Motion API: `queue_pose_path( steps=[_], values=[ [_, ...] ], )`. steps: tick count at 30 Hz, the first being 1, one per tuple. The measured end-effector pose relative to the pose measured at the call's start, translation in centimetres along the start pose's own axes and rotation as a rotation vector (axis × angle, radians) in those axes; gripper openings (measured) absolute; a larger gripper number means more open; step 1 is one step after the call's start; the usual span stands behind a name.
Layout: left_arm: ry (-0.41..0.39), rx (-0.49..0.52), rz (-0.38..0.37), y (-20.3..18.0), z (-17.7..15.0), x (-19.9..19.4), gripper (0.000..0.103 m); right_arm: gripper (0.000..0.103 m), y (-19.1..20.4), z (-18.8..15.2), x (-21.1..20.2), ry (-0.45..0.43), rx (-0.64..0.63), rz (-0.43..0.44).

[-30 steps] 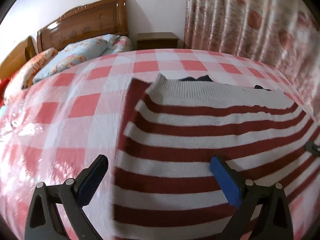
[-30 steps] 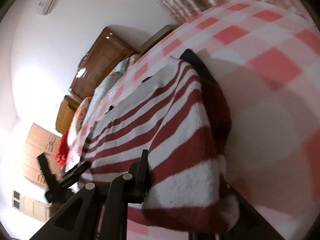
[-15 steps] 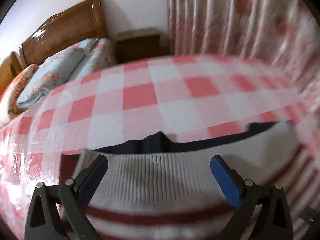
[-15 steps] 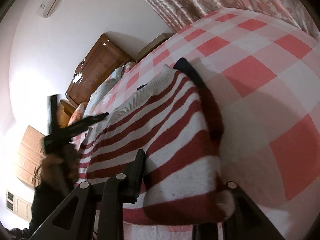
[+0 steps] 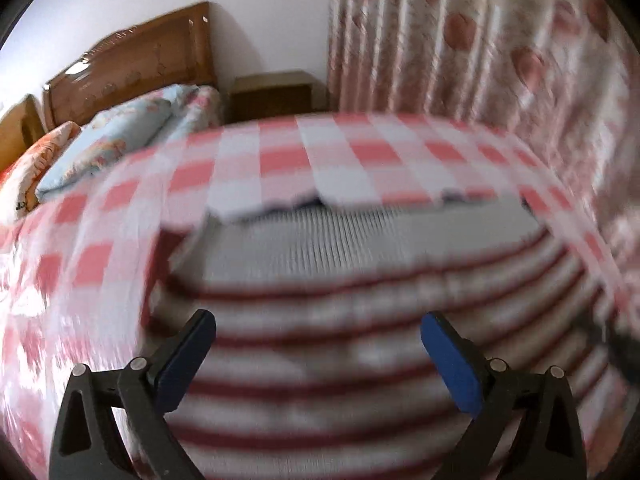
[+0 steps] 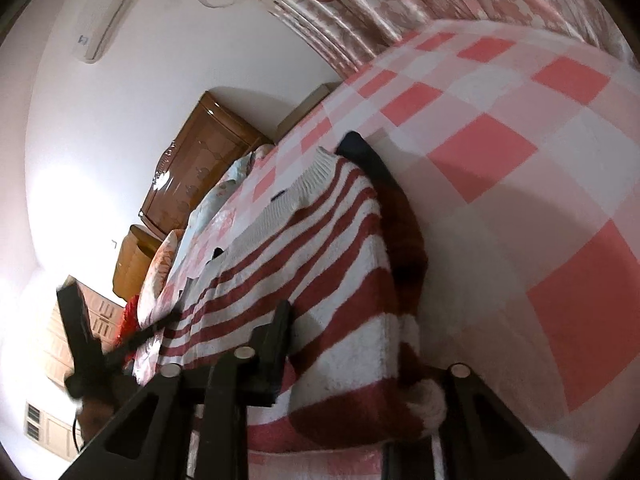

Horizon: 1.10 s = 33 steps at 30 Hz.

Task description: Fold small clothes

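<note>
A red-and-white striped knit sweater point(image 5: 360, 312) lies flat on the pink checked bedspread point(image 5: 312, 164), its ribbed hem at the far side. My left gripper point(image 5: 318, 340) is open and empty above the sweater's middle; this view is blurred. In the right wrist view the sweater point(image 6: 304, 280) stretches away to the left. My right gripper point(image 6: 360, 364) straddles the sweater's near corner, jaws wide apart with cloth between them. The left gripper point(image 6: 120, 340) shows at the sweater's far end.
A wooden headboard point(image 5: 132, 60) and pillows point(image 5: 112, 136) stand at the far left. A bedside cabinet point(image 5: 272, 94) stands behind the bed. A flowered curtain point(image 5: 480, 48) hangs on the right. An air conditioner point(image 6: 108, 16) is on the wall.
My left gripper swung forward over the sweater's hem, then back over its middle. My right gripper stayed at the near corner, and its view tilted a little.
</note>
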<state>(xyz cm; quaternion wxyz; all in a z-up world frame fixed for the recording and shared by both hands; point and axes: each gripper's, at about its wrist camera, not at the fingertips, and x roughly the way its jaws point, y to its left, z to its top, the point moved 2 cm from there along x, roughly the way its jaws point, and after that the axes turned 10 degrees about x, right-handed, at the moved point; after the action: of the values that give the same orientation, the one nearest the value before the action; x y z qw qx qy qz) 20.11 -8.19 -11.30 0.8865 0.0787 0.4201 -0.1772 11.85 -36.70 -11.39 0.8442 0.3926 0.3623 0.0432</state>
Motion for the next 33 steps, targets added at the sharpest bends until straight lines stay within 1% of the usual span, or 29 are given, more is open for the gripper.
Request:
queue_pose_path(
  steps=[2,4,6,7,8,10,11,12,13,14,15,16,17,19,20,21,23,24,27,28,31,33],
  values=[
    [0.038,0.032,0.026,-0.7,-1.9,0.7,0.103,0.018,0.8,-0.2,-0.5,-0.027,-0.028,0.000],
    [-0.007,0.010,0.014,-0.6,-3.0,0.7,0.103,0.018,2.3,-0.3,-1.0,-0.057,-0.076,-0.018],
    [0.003,0.029,0.005,-0.6,-2.8,0.7,0.103,0.018,4.5,-0.6,-1.5,-0.087,-0.158,-0.059],
    [0.008,0.033,-0.009,-0.4,-2.6,0.5,0.103,0.018,6.2,-0.9,-1.7,-0.106,-0.224,-0.087],
    [-0.008,0.022,-0.014,0.0,-2.5,0.0,0.103,0.018,8.0,-1.3,-1.8,-0.124,-0.299,-0.120],
    [-0.081,-0.067,-0.040,2.0,-2.2,-2.0,0.103,0.018,11.6,-2.5,-1.4,-0.150,-0.461,-0.186],
    [-0.104,-0.123,-0.079,3.3,-2.0,-2.8,0.103,0.018,13.5,-3.4,-1.0,-0.164,-0.553,-0.219],
    [-0.122,-0.184,-0.145,4.7,-2.0,-3.4,0.103,0.018,15.8,-4.6,-0.1,-0.175,-0.662,-0.250],
    [-0.131,-0.242,-0.225,6.1,-2.0,-3.6,0.103,0.018,17.4,-5.8,0.6,-0.177,-0.740,-0.267],
    [-0.132,-0.281,-0.282,7.1,-2.0,-3.6,0.103,0.018,18.9,-7.2,1.6,-0.174,-0.825,-0.286],
    [-0.132,-0.338,-0.359,8.4,-2.3,-3.5,0.103,0.018,20.5,-9.1,3.1,-0.163,-0.935,-0.316],
    [-0.137,-0.406,-0.437,9.7,-3.0,-3.3,0.103,0.018,21.3,-10.6,4.5,-0.147,-1.010,-0.340],
    [-0.142,-0.468,-0.508,10.7,-3.6,-3.1,0.103,0.018,21.9,-12.6,6.3,-0.113,-1.106,-0.376],
    [-0.140,-0.543,-0.600,11.7,-4.8,-2.7,0.103,0.018,21.5,-15.9,9.6,-0.039,-1.265,-0.446],
    [-0.134,-0.563,-0.629,11.9,-5.2,-2.6,0.103,0.018,20.7,-17.6,11.2,0.002,-1.338,-0.486],
    [-0.122,-0.569,-0.646,12.0,-5.7,-2.4,0.103,0.018,19.9,-18.6,12.1,0.006,-1.382,-0.523],
    [-0.100,-0.559,-0.667,11.8,-6.2,-2.2,0.103,0.018,19.6,-19.7,12.3,-0.050,-1.453,-0.548],
    [-0.089,-0.557,-0.682,11.7,-6.3,-2.1,0.103,0.018,19.5,-19.6,12.1,-0.055,-1.457,-0.548],
    [-0.054,-0.543,-0.763,10.6,-5.7,-1.6,0.103,0.018,19.7,-18.9,11.3,-0.099,-1.437,-0.529],
    [-0.042,-0.519,-0.777,10.0,-5.1,-1.4,0.103,0.018,19.8,-18.8,10.9,-0.117,-1.433,-0.525],
    [-0.001,-0.452,-0.783,8.7,-3.5,-0.9,0.103,0.017,20.6,-18.8,10.2,-0.169,-1.411,-0.502],
    [0.024,-0.424,-0.843,7.6,-2.5,-0.2,0.103,0.017,20.7,-18.6,9.5,-0.200,-1.398,-0.494]
  ],
)
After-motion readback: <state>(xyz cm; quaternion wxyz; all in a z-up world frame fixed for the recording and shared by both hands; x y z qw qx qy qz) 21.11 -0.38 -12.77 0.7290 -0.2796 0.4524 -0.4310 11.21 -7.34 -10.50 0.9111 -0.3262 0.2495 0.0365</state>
